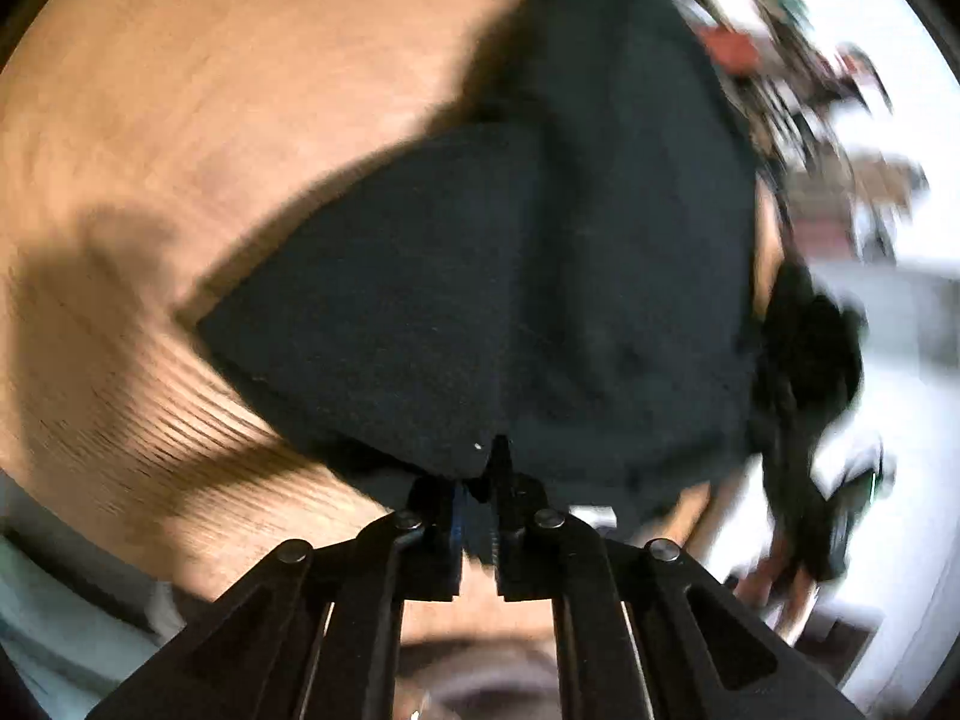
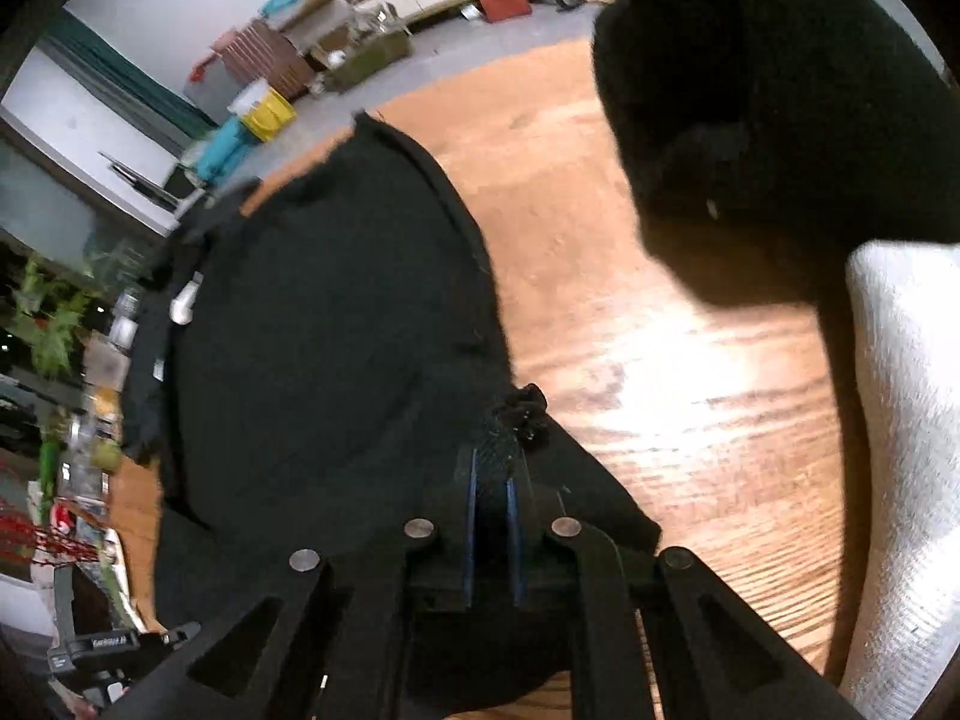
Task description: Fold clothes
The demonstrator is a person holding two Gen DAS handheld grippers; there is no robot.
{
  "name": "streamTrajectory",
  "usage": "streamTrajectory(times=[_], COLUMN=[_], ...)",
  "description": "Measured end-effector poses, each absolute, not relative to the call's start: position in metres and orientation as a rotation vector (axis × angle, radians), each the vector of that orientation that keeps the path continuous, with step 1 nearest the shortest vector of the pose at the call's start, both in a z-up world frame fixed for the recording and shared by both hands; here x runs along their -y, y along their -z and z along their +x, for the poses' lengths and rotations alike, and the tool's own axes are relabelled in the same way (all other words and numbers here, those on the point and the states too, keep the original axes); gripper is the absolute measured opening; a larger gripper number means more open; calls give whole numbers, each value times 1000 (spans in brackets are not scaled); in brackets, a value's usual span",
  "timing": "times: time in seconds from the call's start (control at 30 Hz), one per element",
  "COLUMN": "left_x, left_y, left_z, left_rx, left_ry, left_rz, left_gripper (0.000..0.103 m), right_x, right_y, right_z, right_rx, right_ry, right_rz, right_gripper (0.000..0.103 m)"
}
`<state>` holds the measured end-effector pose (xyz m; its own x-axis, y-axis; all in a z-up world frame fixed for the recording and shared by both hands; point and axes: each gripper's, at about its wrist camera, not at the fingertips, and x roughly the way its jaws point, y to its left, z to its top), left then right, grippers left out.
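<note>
Clearly, both grippers are clamping black cloth. Seen from the left wrist, the left gripper is pinching the near edge of a black garment, its two fingers drawn close together with a fold of the dark fabric caught between them. That garment is spreading away from the tips across a wooden table, with one corner pointing to the left and a longer part running up toward the far edge. The picture is smeared by motion, so the cluttered things along the right rim are too blurred to name.

From the right wrist, the right gripper is likewise gripping the black garment: cloth is sitting between the blue-lined pads, and a small bunched tuft is sticking out just past the tips. Most of the fabric is lying to the left of the fingers on the wooden table, with a curved hem arcing over its upper side. Another dark mass is filling the upper right, possibly more of the same garment, though that is hard to tell. A white cloth is lying at the right edge.
</note>
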<state>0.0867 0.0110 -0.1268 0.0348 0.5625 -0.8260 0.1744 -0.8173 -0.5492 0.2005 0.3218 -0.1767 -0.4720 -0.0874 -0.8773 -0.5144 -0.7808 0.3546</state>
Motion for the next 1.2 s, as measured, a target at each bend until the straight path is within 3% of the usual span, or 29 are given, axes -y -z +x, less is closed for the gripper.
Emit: streamTrajectory(times=[0.07,0.17,0.2,0.33,0.43,0.47,0.5,0.53,0.57,0.73,0.97,1.1,1.17,1.2], left_x=[-21,-28,-27,-31,-24,-27,-31,-41,-50,-62,-40,-11,12,18], left_y=[95,64,59,66,66,75,84,96,108,153,153,151,154,154], left_z=[81,63,53,11,-2,-4,-5,-4,-3,-1,-4,-3,-5,-4], left_rx=[614,494,463,312,380,379,370,283,200,130,114,263,350,357], left_ry=[-1832,-1878,-1932,-1957,-1964,-1993,-2021,-2046,-2068,-2071,-2269,-2366,-2451,-2465], left_rz=[-1911,-1813,-1806,-1967,-1954,-1974,-1995,-2018,-2038,-2094,-2024,-1983,-2017,-2026], left_gripper=[22,59,65,65,65,64,52,34,7,1,1,1,1,1], right_x=[-320,-311,-308,-305,-310,-312,-313,-315,-316,-309,-307,-311,-314,-316], right_y=[165,157,156,150,148,148,150,151,152,142,117,140,173,189], right_z=[197,189,187,192,204,208,211,213,215,210,208,201,196,195], right_rx=[-853,-824,-816,-789,-796,-802,-807,-814,-820,-833,-946,-815,-779,-759], right_ry=[-2364,-2392,-2397,-2398,-2396,-2393,-2384,-2376,-2369,-2427,-2582,-2498,-2371,-2305], right_rz=[-1416,-1414,-1417,-1420,-1416,-1415,-1417,-1420,-1421,-1395,-1286,-1389,-1532,-1599], right_gripper=[10,10,10,10,10,11,11,11,11,11,10,12,19,34])
